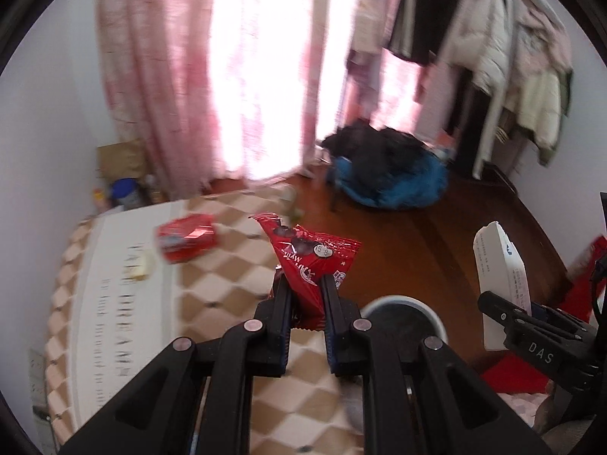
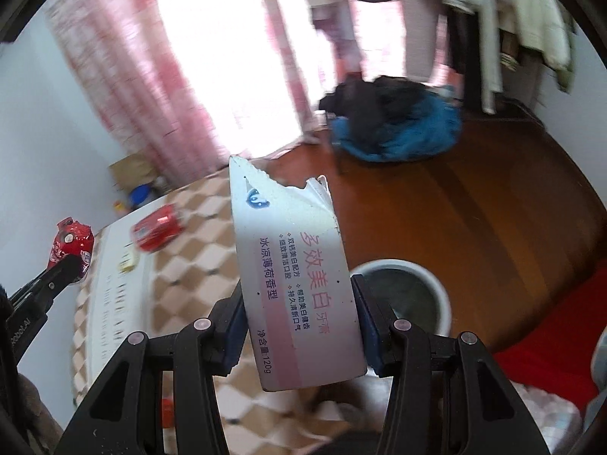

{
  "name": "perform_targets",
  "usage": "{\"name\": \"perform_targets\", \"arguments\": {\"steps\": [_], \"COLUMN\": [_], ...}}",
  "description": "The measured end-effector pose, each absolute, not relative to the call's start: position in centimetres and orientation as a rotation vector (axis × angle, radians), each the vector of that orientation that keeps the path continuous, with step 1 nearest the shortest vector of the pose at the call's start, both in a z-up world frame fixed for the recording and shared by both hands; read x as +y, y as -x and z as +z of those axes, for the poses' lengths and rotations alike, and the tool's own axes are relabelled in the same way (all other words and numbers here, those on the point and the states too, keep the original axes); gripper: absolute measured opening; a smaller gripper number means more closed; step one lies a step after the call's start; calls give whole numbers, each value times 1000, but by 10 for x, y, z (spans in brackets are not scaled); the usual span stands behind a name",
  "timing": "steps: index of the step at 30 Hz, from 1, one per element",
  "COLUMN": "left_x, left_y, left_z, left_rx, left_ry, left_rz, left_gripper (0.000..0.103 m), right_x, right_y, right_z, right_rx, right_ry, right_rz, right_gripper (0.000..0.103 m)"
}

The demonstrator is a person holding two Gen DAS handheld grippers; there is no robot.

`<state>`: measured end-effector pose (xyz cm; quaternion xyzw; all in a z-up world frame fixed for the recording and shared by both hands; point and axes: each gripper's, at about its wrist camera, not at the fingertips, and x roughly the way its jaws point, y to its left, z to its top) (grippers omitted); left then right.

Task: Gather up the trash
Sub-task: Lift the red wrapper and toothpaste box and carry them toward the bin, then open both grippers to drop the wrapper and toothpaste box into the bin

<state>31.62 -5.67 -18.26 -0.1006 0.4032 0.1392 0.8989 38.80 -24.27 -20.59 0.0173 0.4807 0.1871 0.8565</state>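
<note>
Bedside: L gripper (image 1: 305,284) w/ wrapper (image 1: 309,256)

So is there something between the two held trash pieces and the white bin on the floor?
Nothing visible blocks the way. The left gripper holds the red snack wrapper and the right gripper holds the torn toothpaste box, both above the checkered bed cover. The white bin stands open just past the bed edge.

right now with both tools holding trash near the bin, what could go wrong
1. The left tool pinches the red snack wrapper only at its lower end; the slick foil might slip out.
2. The torn toothpaste box in the right tool sits left of the white bin, so releasing now may miss it.
</note>
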Motion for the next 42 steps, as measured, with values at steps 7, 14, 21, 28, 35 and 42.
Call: {"name": "perform_targets", "arguments": {"steps": [7, 14, 21, 28, 35, 42], "left_x": [-125, -150, -146, -152, -144, -152], "left_y": [-381, -426, -456, -459, -453, -442], "left_z": [-237, -313, -383, -396, -393, -397], "left_rx": [957, 1167, 1384, 1437, 1412, 1427], "left_ry": [197, 296, 489, 465, 399, 278], "left_rz": [157, 70, 2, 45, 131, 194], "left_gripper": [11, 11, 16, 50, 96, 98], "right_x": [-322, -374, -388, -382, -378, -381], "right_y": [-429, -462, -491, -508, -505, -494], "right_z": [-256, -338, -430, -480, -479, -469], "right_rx": [1090, 1228, 1396, 1478, 1467, 1491], "right_ry": [-83, -167, -247, -235, -173, -66], "right_rz": [259, 198, 191, 204, 197, 142], "right_gripper": [52, 52, 52, 57, 103, 103]}}
